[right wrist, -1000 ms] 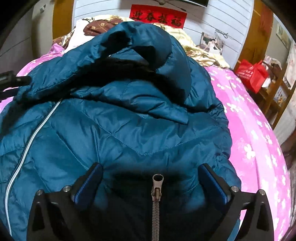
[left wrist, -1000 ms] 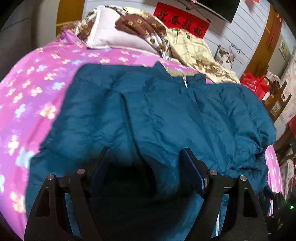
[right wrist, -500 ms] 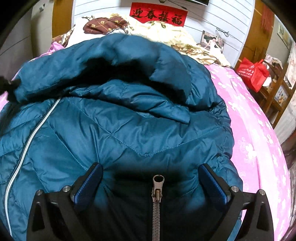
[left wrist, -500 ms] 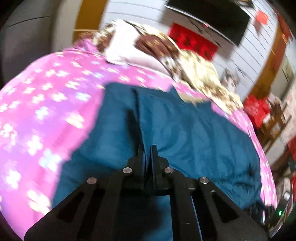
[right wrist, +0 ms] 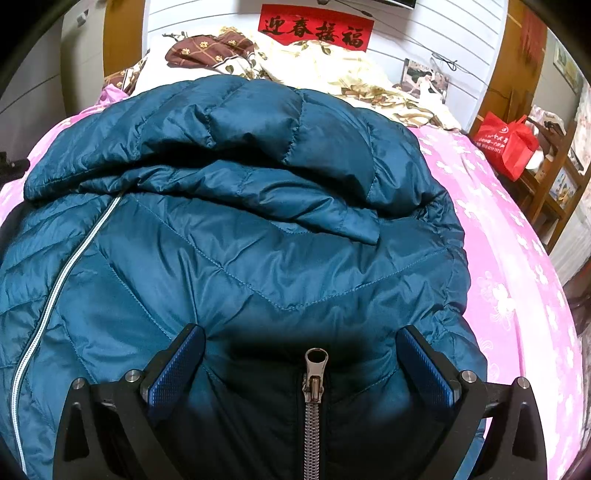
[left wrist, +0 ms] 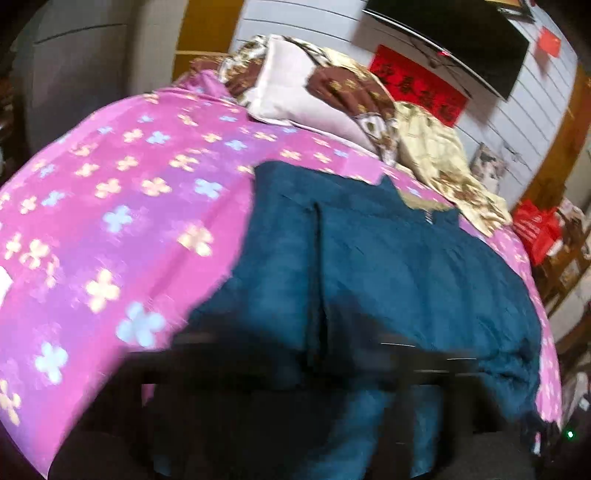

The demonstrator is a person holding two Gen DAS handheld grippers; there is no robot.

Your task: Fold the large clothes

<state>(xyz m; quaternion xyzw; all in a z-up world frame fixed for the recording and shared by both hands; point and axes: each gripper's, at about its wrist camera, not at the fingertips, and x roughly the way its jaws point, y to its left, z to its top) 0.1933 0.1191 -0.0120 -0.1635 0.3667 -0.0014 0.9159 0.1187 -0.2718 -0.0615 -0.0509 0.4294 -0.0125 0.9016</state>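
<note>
A teal quilted down jacket (left wrist: 388,266) lies spread on the pink flowered bed sheet (left wrist: 110,206). In the right wrist view its upper part (right wrist: 240,147) is folded down over the body, with a light zipper line (right wrist: 55,295) running down the left. My right gripper (right wrist: 303,369) stands open low over the jacket's near edge, a metal zipper pull (right wrist: 316,369) between its blue pads (right wrist: 173,369). My left gripper (left wrist: 314,354) is smeared by motion. Its jaws are opening wide above the jacket's left part, and I see no cloth pinched in them.
Pillows (left wrist: 295,99) and a cream flowered blanket (left wrist: 436,158) lie heaped at the head of the bed. A red banner (right wrist: 314,31) hangs on the wall. At the right bedside stand a red bag (right wrist: 506,144) and wooden shelves (right wrist: 554,177).
My left gripper shut, then opened again, and swung left so more pink sheet shows. The raised fold of the jacket has sunk flat onto the body. The right gripper kept still.
</note>
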